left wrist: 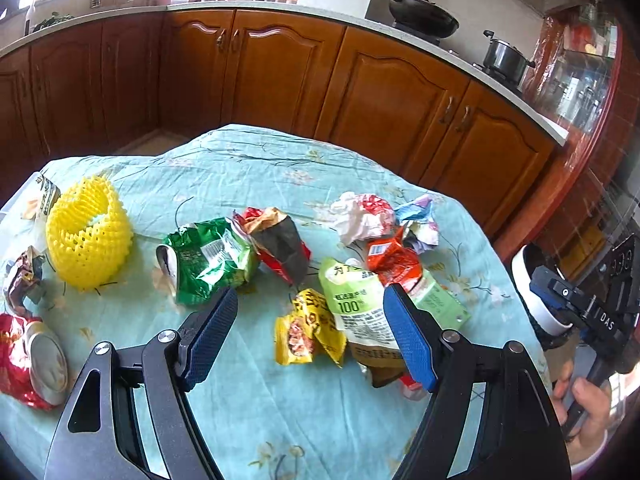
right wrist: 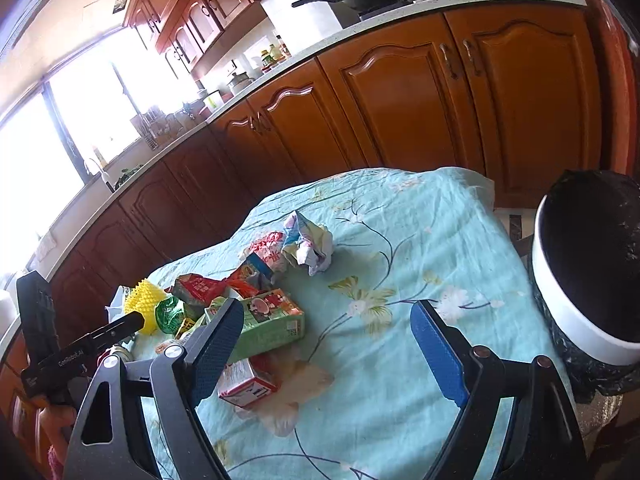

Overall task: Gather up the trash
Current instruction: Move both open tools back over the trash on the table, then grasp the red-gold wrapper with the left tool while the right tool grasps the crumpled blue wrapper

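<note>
Trash lies scattered on a table with a light blue floral cloth (left wrist: 248, 160). In the left wrist view I see a yellow foam fruit net (left wrist: 90, 234), a green snack bag (left wrist: 208, 258), a red and black bag (left wrist: 280, 240), a yellow wrapper (left wrist: 308, 328), a green carton (left wrist: 360, 308) and crumpled paper (left wrist: 360, 216). My left gripper (left wrist: 310, 334) is open and empty, above the yellow wrapper. My right gripper (right wrist: 328, 344) is open and empty over the cloth, beside the green carton (right wrist: 268, 320) and a small red and white box (right wrist: 248, 384). A white bin with a black liner (right wrist: 580, 280) stands at the table's right edge.
Brown kitchen cabinets (left wrist: 280, 68) run behind the table under a counter with a black wok (left wrist: 420, 12) and a steel pot (left wrist: 506, 56). A red crushed bag (left wrist: 28, 360) and another wrapper (left wrist: 22, 280) lie at the table's left edge. Crumpled paper (right wrist: 308, 244) lies mid-table.
</note>
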`<state>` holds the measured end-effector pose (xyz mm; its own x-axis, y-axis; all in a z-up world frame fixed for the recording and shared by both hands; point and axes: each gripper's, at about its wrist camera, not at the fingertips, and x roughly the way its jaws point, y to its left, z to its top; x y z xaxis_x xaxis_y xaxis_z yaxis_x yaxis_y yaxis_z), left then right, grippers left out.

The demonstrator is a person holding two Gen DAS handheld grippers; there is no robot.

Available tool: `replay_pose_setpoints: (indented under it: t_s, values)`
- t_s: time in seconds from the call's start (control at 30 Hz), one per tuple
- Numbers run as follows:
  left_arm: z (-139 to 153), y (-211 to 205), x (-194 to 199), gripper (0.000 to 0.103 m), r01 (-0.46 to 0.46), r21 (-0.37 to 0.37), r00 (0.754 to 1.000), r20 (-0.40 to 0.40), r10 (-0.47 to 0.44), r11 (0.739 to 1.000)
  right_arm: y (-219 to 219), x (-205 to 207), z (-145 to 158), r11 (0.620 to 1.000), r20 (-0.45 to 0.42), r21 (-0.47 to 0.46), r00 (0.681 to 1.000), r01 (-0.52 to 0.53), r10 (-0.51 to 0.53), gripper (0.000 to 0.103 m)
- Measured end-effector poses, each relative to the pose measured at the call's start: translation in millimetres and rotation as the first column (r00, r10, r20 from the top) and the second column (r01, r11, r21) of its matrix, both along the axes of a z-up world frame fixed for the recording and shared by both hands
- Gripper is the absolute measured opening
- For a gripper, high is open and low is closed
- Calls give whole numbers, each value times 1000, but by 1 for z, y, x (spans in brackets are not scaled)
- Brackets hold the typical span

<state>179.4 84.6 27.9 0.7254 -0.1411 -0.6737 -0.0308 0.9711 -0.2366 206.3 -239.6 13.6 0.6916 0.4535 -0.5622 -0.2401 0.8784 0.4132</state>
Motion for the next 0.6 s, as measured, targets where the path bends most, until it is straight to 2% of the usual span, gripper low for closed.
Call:
replay_pose_setpoints:
  t_s: [0.5,0.53,0.6]
  values:
    - [-20,20,60,76,-4,145,999,-47,11,989,56,85,-8,997,-32,-16,996,-79,79,85]
    - [-21,19,62,74,-2,151,999,-47,10,989,60,90,-10,996,-36,-25,996,-83,82,82]
    - [-25,18,66,61,10,152,998,-57,-1,988,68,101,-14,995,-48,-37,995,-92,90,76]
